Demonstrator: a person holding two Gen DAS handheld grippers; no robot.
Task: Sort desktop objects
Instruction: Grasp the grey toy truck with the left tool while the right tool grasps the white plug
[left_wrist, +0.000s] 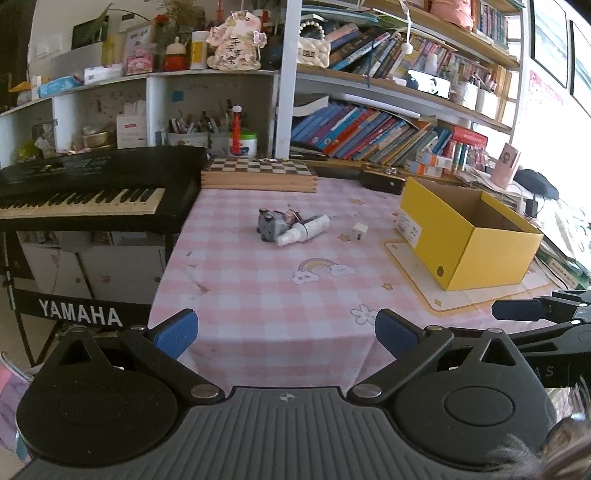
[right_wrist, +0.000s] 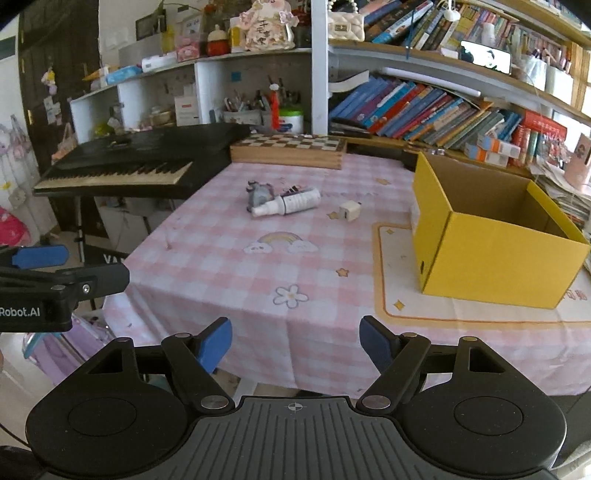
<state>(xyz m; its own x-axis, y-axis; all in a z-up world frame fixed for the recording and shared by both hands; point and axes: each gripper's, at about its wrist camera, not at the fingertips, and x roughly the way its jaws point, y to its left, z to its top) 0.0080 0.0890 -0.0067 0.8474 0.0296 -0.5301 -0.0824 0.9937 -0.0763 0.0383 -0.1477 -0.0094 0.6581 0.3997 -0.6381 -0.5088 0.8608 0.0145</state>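
- Left wrist view: my left gripper (left_wrist: 286, 334) sits level at the near edge of the table (left_wrist: 258, 295), blue fingertips (left_wrist: 177, 330) spread wide with nothing between them, aimed toward the yellow box (left_wrist: 469, 236).
- Left of the yellow box, mid-table, lie a grey toy (left_wrist: 269, 223) and a white spray bottle (left_wrist: 303, 229) touching each other; a small white cube (left_wrist: 359, 232) rests between that pair and the box.
- My right gripper (left_wrist: 517, 309) shows at the right edge, near the box's front corner; from this view I cannot tell its opening.
- Right wrist view: my right gripper (right_wrist: 295, 345) hovers level at the table's near edge, fingers wide apart and empty.
- Left of the yellow box (right_wrist: 491, 240) the spray bottle (right_wrist: 288, 203) lies on its side against the grey toy (right_wrist: 258, 194); the white cube (right_wrist: 350, 210) is nearer the box.
- My left gripper (right_wrist: 40, 256) reaches in far left of the box, off the table's left edge.
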